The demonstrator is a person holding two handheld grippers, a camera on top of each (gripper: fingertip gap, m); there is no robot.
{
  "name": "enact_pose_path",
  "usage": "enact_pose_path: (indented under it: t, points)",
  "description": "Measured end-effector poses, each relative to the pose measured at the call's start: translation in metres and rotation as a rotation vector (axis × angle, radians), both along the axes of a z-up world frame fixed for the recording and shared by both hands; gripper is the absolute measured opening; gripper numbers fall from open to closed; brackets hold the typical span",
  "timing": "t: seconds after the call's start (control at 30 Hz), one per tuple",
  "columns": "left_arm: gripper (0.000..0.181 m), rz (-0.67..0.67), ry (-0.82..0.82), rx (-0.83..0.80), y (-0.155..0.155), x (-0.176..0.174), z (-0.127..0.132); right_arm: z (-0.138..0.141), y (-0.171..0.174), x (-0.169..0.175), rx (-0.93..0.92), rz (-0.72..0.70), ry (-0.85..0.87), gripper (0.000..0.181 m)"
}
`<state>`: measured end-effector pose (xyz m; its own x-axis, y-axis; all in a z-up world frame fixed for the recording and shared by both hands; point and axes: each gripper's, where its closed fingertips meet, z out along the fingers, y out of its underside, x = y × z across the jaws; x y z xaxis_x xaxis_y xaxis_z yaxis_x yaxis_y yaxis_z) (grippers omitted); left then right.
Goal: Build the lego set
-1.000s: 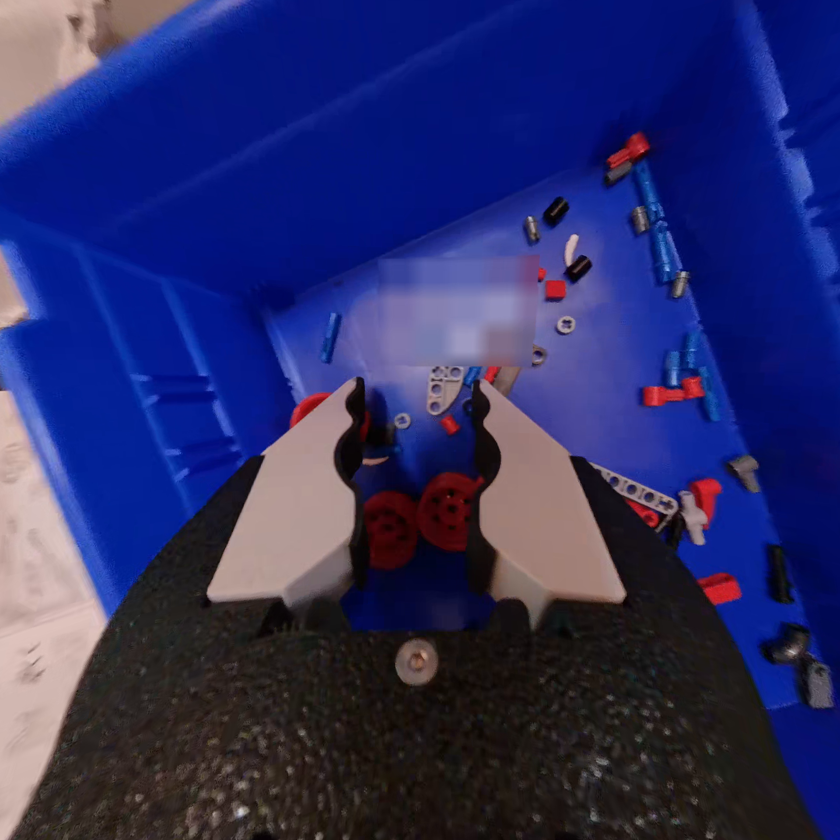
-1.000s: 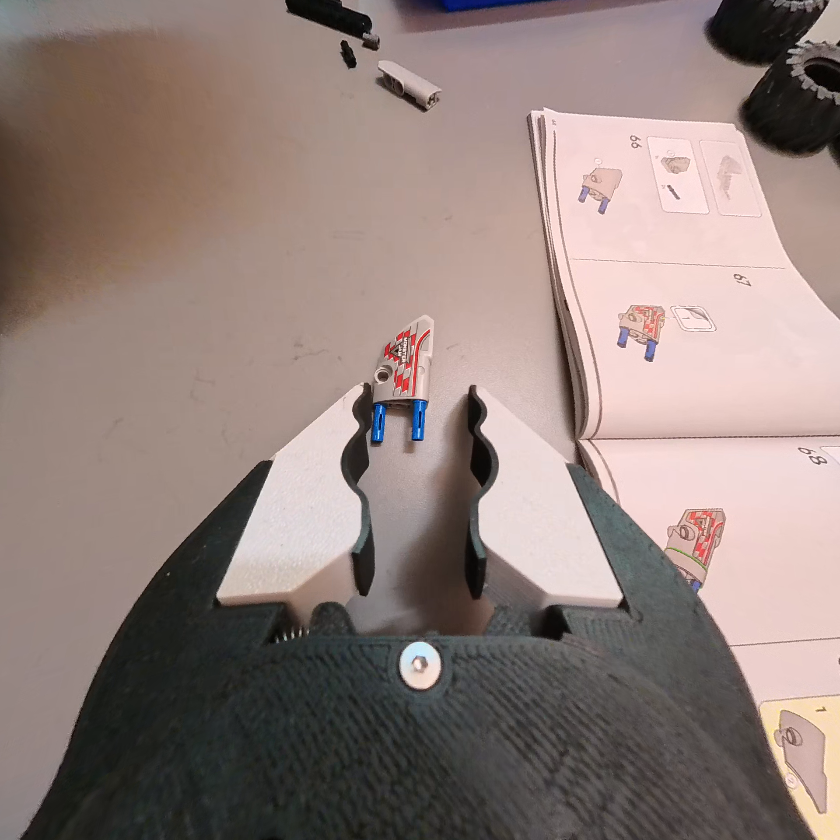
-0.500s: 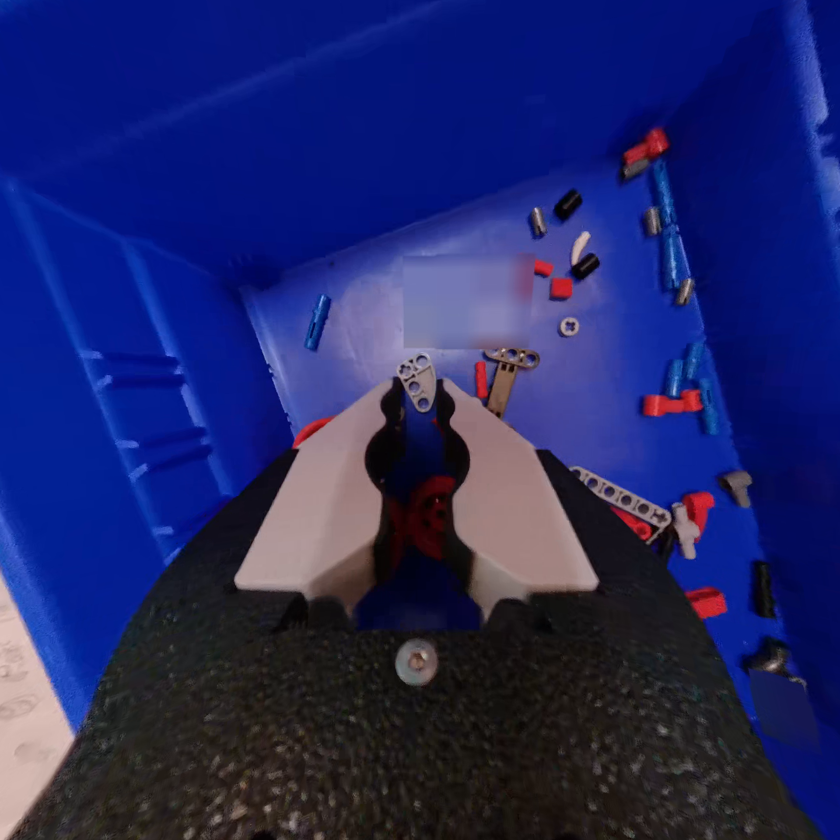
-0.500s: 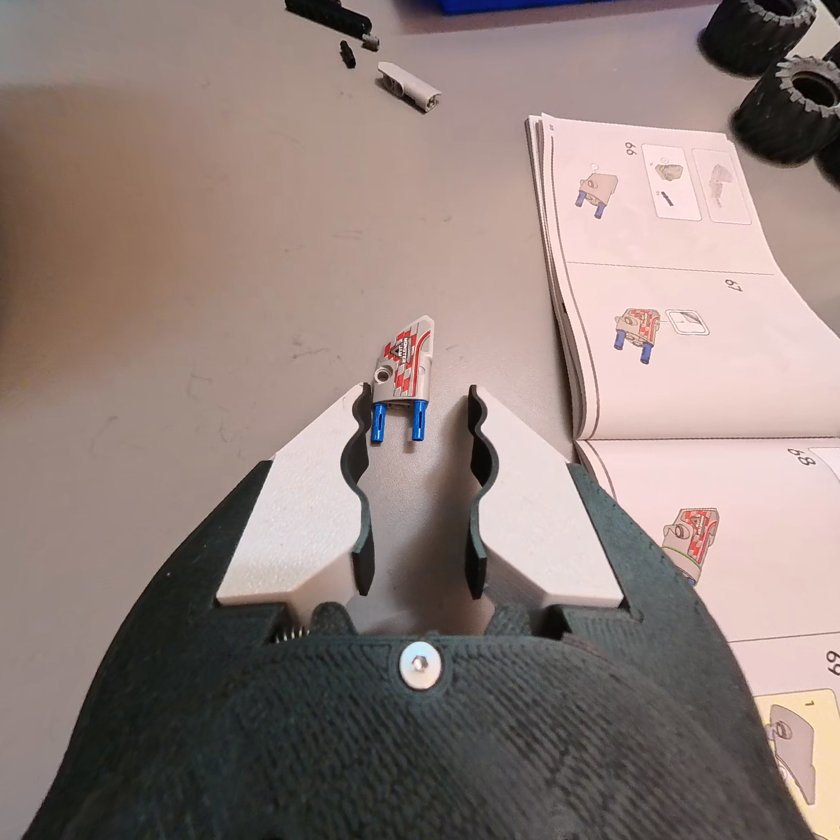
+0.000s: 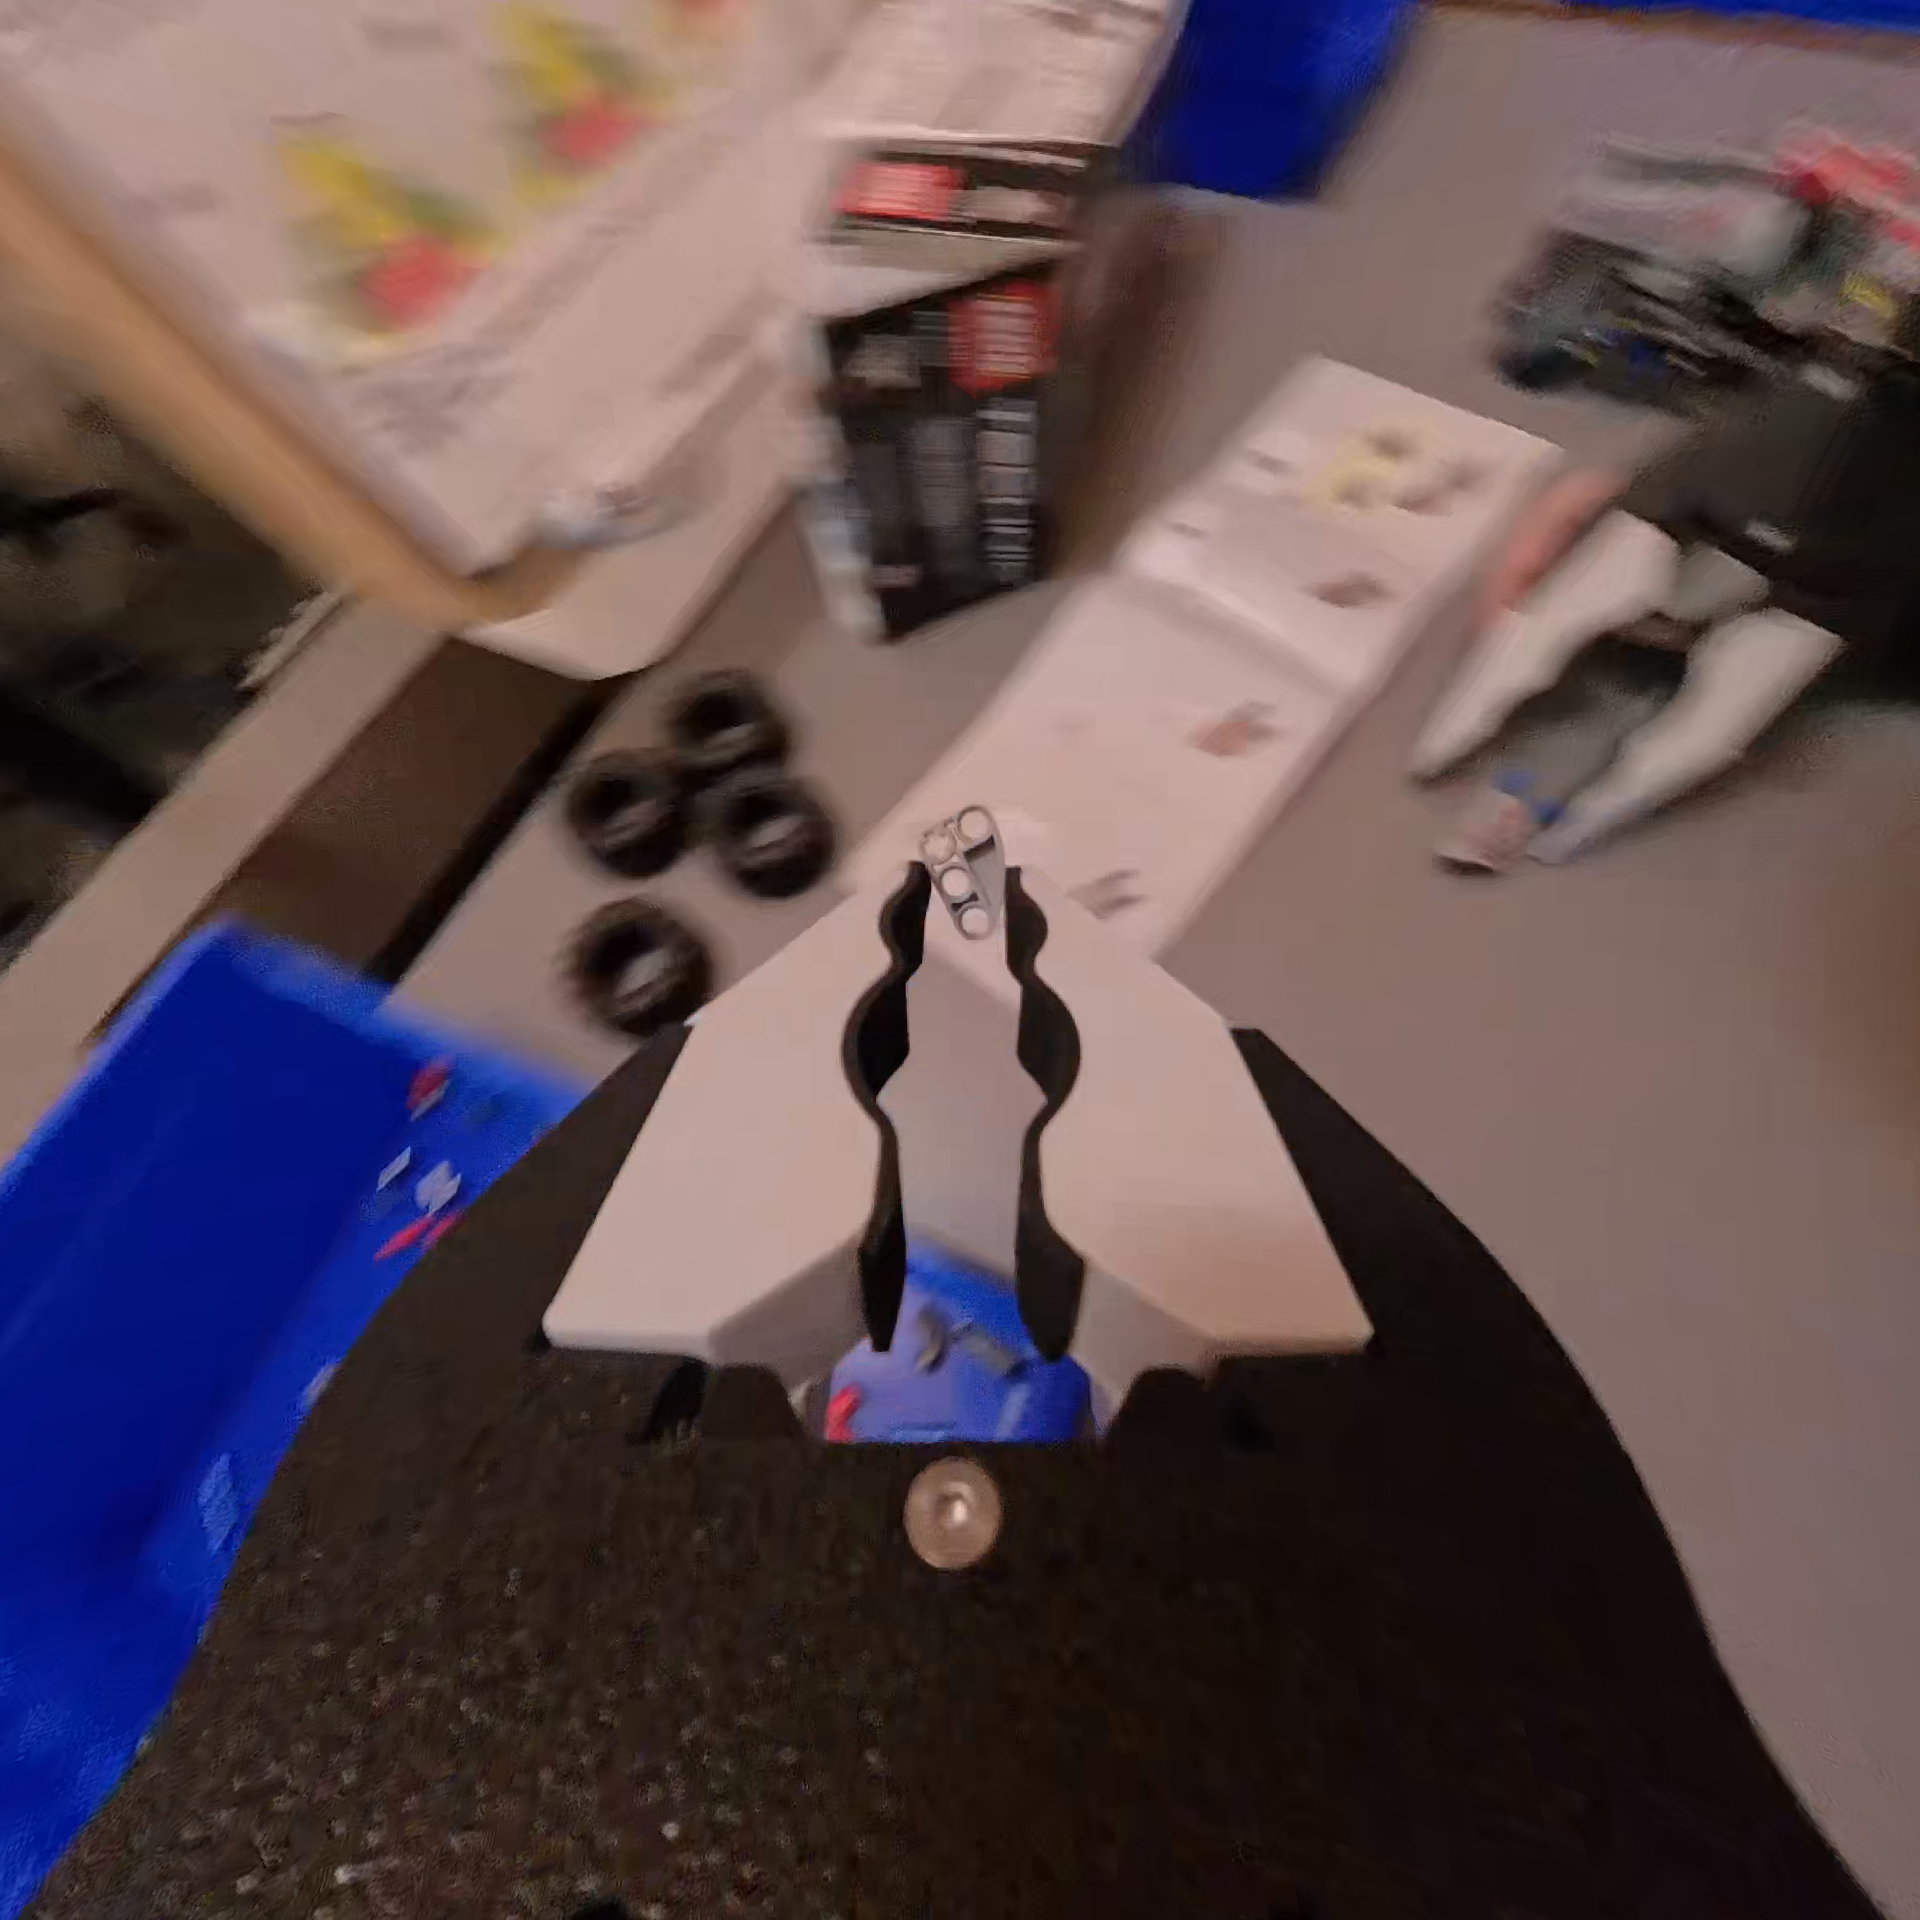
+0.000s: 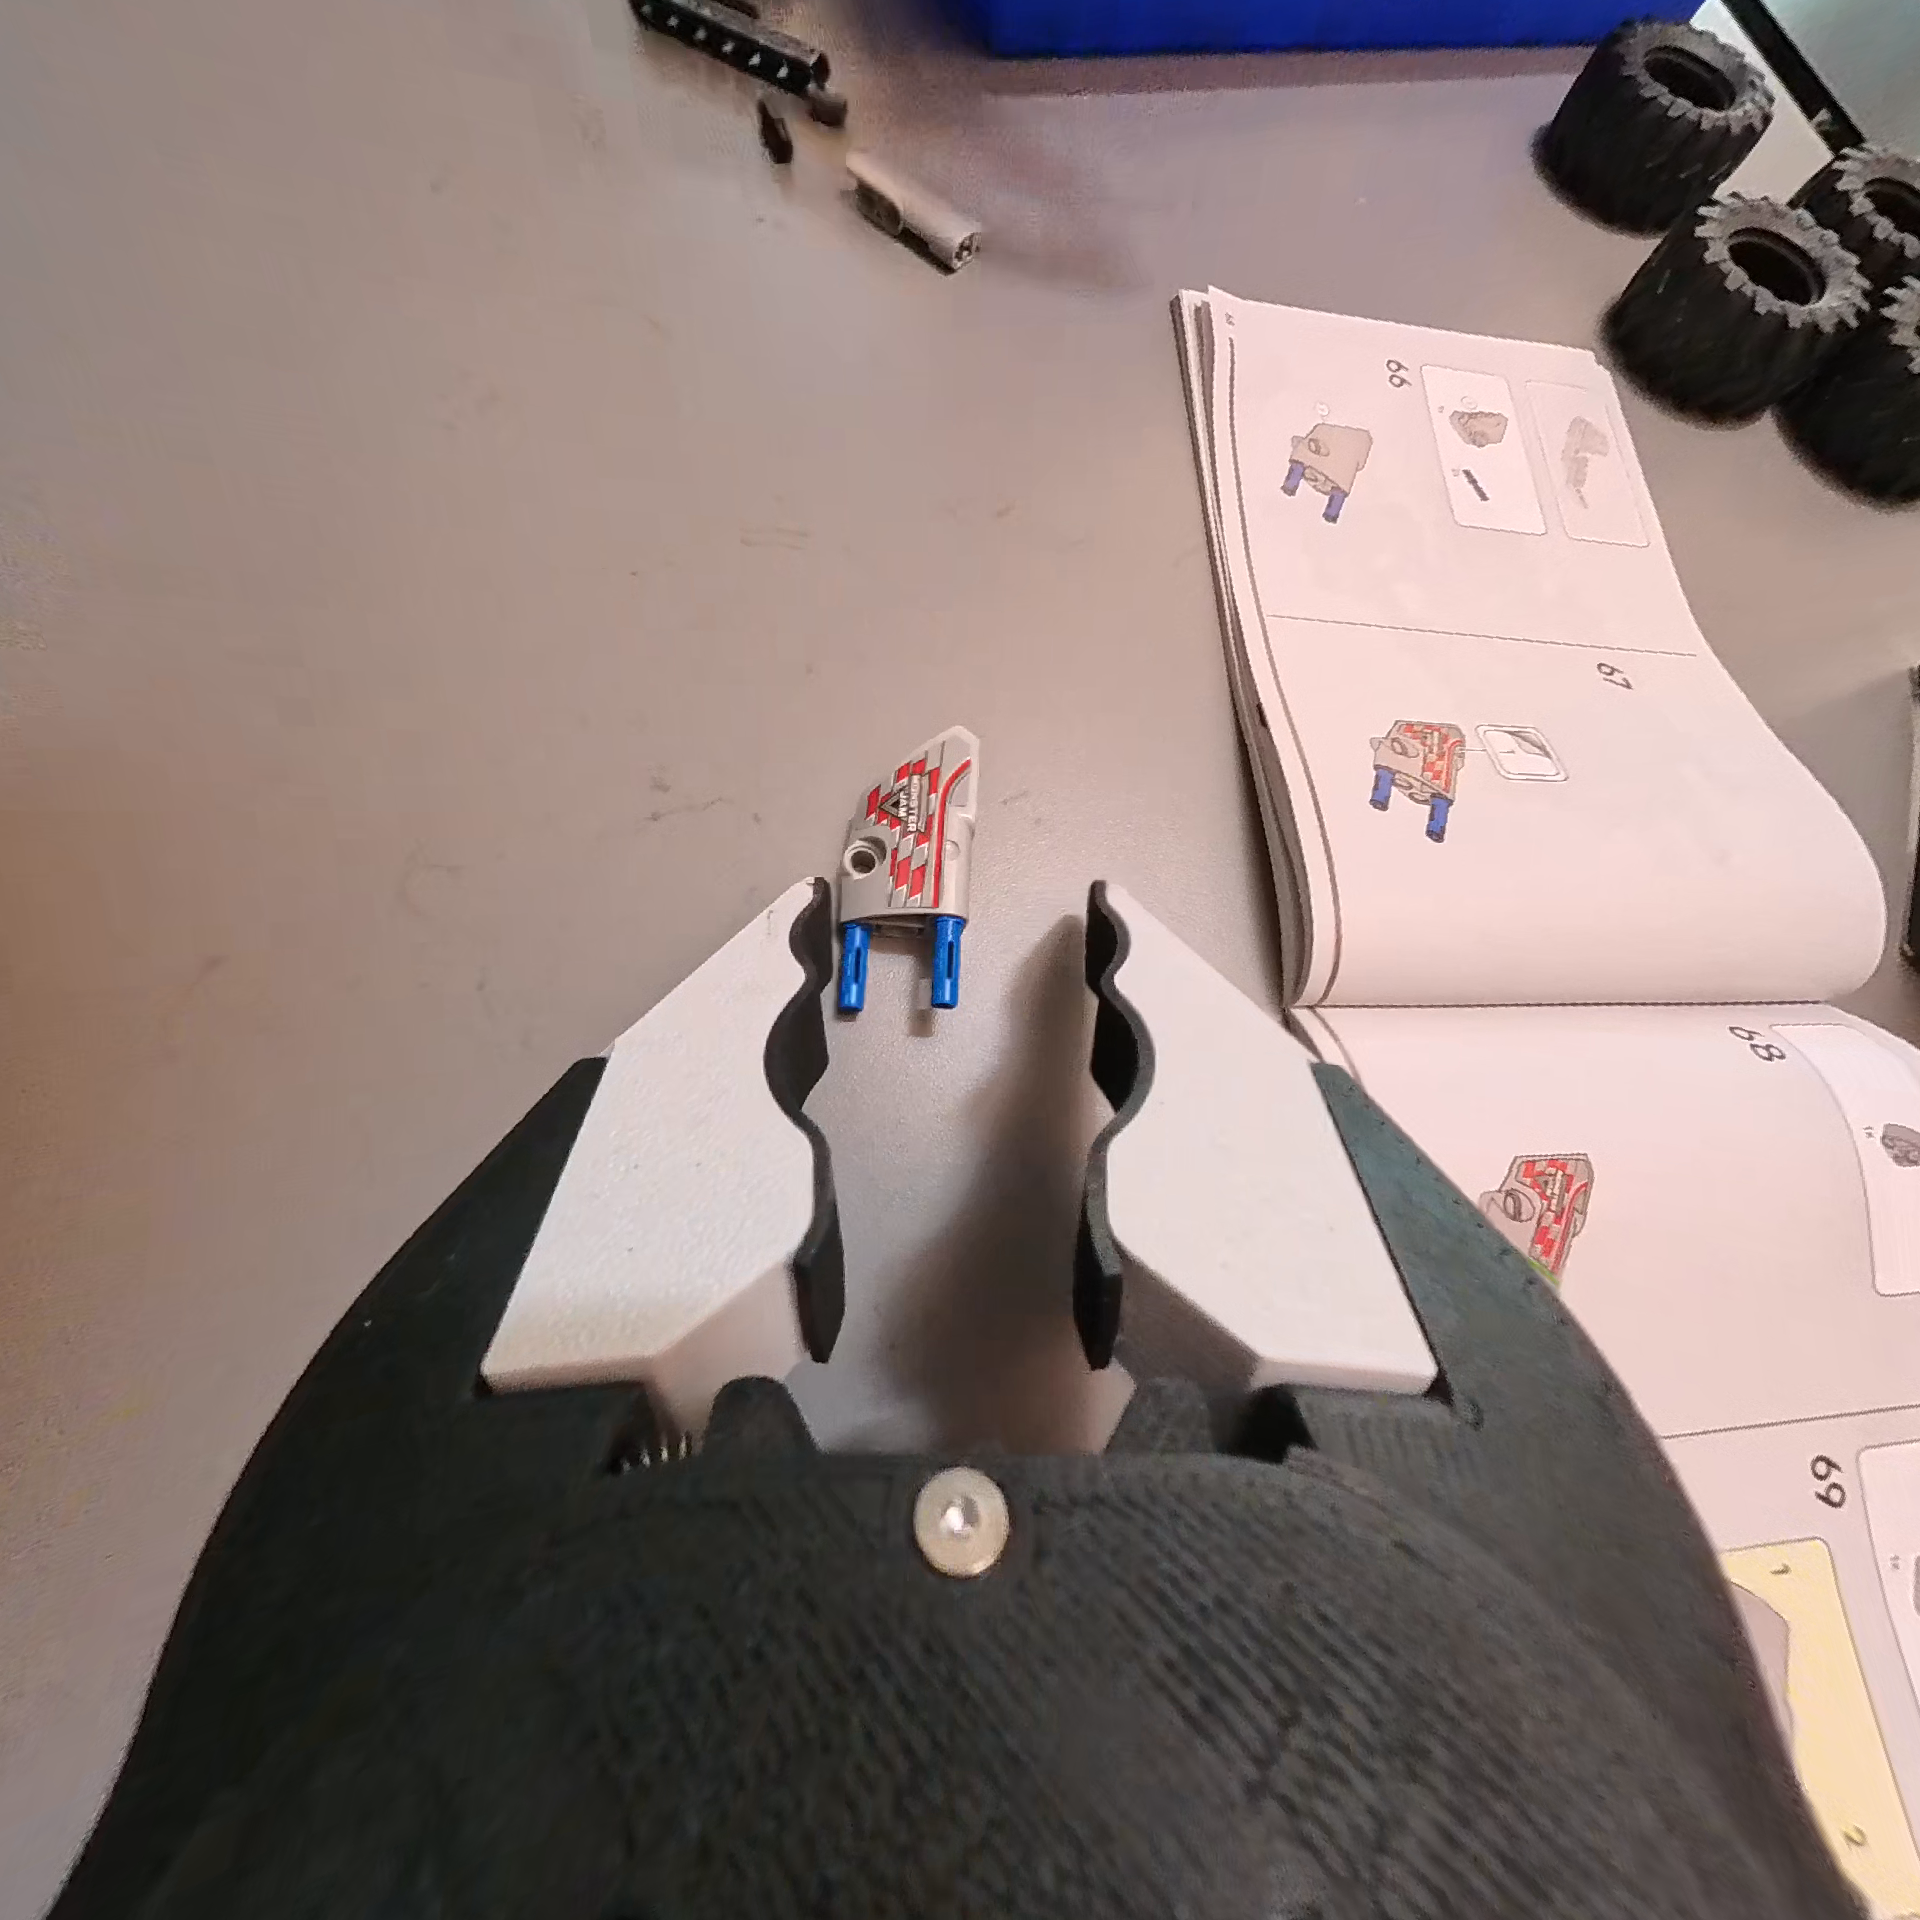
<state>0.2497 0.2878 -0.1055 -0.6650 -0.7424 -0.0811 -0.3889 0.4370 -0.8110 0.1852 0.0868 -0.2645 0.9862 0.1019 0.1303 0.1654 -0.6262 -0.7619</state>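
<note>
My left gripper (image 5: 964, 888) is shut on a small grey triangular lego plate with holes (image 5: 966, 871), held in the air above the blue parts bin (image 5: 156, 1195). My right gripper (image 6: 951, 899) is open and empty, low over the grey table. A grey panel with red checker stickers and two blue pins (image 6: 909, 862) lies flat on the table just ahead of the right gripper's left finger (image 6: 717, 1039), pins toward me. The right gripper also shows blurred in the left wrist view (image 5: 1621, 686), with the panel under it.
An open instruction booklet (image 6: 1507, 727) lies right of the panel; it shows in the left view too (image 5: 1195, 675). Black tyres (image 6: 1756, 281) (image 5: 696, 810) stand beyond it. A black beam (image 6: 727, 42) and grey connector (image 6: 914, 213) lie far ahead. A black box (image 5: 945, 436) stands behind. The grippers' ends are close to 25 centimetres from one another.
My left gripper has lifted out of the blue bin with the grey triangular plate it closed on, and swung to face the table. The right gripper has barely moved.
</note>
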Motion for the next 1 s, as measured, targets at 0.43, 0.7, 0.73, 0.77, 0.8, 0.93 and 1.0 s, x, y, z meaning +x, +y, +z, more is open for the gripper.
enact_pose_path:
  t: [0.43,0.7,0.73,0.77,0.8,0.93,1.0]
  points:
    - [0.011,-0.384,0.263,0.327,-0.175,-0.041,-0.159,0.006,-0.020,0.002,0.041,-0.085,-0.060,0.032]
    - [0.011,-0.395,0.326,0.282,-0.175,-0.049,-0.168,0.000,-0.023,-0.005,0.006,-0.037,-0.056,0.032]
    - [0.012,-0.388,0.333,0.278,-0.174,-0.049,-0.168,0.000,-0.023,-0.006,0.006,-0.033,-0.055,0.032]
    - [0.014,-0.380,0.335,0.278,-0.171,-0.049,-0.167,0.000,-0.024,-0.007,0.006,-0.026,-0.054,0.032]
    - [0.015,-0.376,0.331,0.274,-0.170,-0.048,-0.166,0.001,-0.024,-0.008,0.007,-0.021,-0.056,0.033]
    - [0.015,-0.376,0.323,0.226,-0.167,-0.048,-0.155,0.000,-0.024,-0.010,0.007,-0.005,-0.053,0.033]
    - [0.015,-0.359,0.314,0.226,-0.162,-0.046,-0.148,0.001,-0.024,-0.015,0.010,0.028,-0.057,0.035]
